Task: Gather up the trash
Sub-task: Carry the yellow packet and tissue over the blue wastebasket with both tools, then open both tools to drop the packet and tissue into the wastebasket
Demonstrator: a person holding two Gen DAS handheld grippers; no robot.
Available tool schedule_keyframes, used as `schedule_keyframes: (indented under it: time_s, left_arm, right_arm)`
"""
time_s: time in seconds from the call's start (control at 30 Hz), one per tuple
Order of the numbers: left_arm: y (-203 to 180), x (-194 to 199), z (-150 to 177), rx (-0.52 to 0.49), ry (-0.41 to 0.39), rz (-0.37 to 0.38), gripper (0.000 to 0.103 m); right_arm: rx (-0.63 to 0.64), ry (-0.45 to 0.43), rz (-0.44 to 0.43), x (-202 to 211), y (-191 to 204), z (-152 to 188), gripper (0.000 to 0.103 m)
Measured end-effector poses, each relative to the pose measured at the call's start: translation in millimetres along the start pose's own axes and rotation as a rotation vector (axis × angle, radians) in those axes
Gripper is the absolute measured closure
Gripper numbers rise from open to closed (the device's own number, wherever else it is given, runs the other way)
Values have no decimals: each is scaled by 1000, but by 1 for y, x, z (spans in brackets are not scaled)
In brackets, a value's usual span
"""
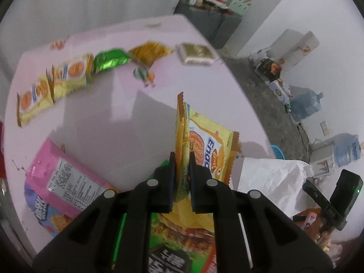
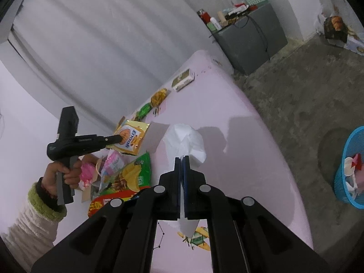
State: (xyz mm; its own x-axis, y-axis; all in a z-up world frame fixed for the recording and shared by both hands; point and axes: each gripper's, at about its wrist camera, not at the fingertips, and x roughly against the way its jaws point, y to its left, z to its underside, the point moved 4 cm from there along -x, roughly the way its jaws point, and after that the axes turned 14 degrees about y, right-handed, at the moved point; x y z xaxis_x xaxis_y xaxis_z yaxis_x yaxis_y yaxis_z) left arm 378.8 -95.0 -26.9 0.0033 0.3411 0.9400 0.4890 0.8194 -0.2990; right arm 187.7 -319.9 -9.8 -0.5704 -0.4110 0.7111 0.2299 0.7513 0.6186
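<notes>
A grey cabinet [image 2: 250, 38] cluttered with bottles stands far ahead of the grippers; two water jugs [image 1: 307, 105] sit on the concrete floor [image 2: 295, 104], off right.

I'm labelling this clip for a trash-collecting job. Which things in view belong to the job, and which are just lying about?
Part of the job:
- left gripper, shut on the yellow snack wrapper
- right gripper, shut on the white plastic bag
- pink wrapper and green wrapper on the pink table
- blue basket

Lying about:
- water jugs
- grey cabinet
</notes>
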Motion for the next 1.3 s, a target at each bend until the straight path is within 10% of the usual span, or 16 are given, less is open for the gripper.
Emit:
schedule_keyframes:
  time_s: [0.43, 0.87, 1.3]
  left_arm:
    - [-141, 17, 25, -226, -50, 26, 95]
    - [-349, -126, 40, -466, 146, 97, 95]
    - [-465, -314, 44, -522, 334, 76, 94]
  right_arm:
    - [-133, -180, 56, 94, -61, 27, 101]
    - [-420, -385, 200, 194, -196, 80, 101]
    - [-698, -365, 291, 167, -344, 94, 100]
